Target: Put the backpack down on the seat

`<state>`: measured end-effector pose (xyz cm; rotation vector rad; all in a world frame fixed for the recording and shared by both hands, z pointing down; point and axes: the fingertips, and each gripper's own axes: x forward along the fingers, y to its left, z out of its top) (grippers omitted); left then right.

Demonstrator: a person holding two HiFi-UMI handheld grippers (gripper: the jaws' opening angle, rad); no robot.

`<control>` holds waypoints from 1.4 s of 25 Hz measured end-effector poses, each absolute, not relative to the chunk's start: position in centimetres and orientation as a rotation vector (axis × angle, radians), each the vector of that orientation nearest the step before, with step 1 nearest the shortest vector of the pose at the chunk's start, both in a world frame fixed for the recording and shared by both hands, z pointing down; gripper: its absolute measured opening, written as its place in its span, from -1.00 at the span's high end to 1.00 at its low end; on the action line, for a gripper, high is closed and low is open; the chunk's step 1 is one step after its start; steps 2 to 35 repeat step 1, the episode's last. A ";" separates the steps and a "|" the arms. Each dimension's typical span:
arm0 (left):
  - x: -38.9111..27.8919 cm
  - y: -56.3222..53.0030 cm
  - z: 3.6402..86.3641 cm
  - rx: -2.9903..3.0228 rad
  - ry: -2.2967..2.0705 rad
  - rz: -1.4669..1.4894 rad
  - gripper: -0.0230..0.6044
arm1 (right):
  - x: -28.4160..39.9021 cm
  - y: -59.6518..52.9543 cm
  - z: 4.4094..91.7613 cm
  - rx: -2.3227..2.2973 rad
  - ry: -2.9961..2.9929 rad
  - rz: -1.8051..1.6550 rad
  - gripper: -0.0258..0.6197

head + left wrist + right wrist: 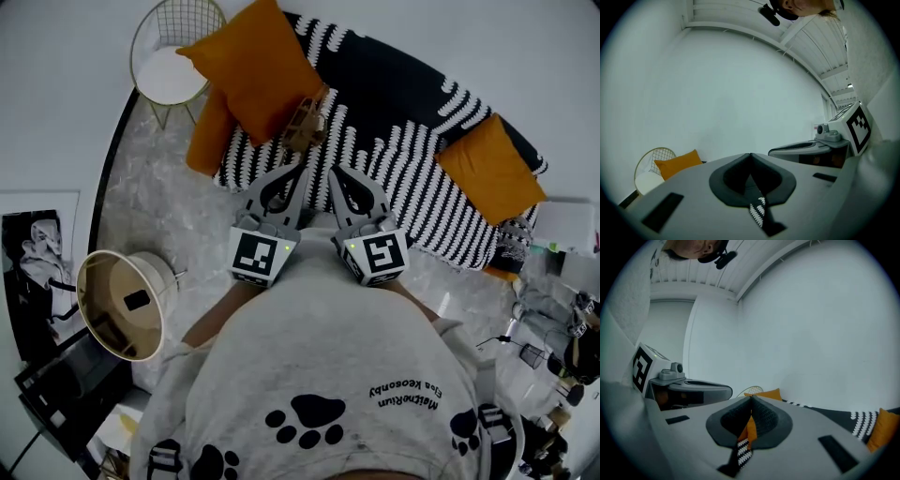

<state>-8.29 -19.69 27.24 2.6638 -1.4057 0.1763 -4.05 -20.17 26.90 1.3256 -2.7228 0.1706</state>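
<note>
The seat is a sofa (394,131) under a black-and-white striped cover, with orange cushions (258,66) at both ends. Of the backpack, only grey straps with black buckles (489,420) show, lying over the person's shoulders; the bag itself is hidden. My left gripper (298,171) and right gripper (335,174) are held side by side in front of the grey paw-print shirt, tips at the sofa's front edge. Both are shut with nothing between the jaws. The left gripper view (750,155) faces a bare wall. In the right gripper view (751,399), the sofa (834,416) lies ahead.
A white wire chair (173,56) stands at the sofa's left end. A round beige lampshade (122,305) and a framed picture (37,248) sit on the marbled floor at the left. Cluttered gear (553,328) fills the right edge. A small brown object (305,122) rests on the sofa.
</note>
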 end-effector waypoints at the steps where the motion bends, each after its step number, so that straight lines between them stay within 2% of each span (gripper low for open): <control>1: -8.5 -19.7 27.4 2.667 -1.402 0.177 0.86 | -4.3 -20.1 27.1 1.328 -2.721 0.176 0.82; 35: -8.5 -19.7 27.4 2.667 -1.402 0.177 0.86 | -4.3 -20.1 27.1 1.328 -2.721 0.176 0.82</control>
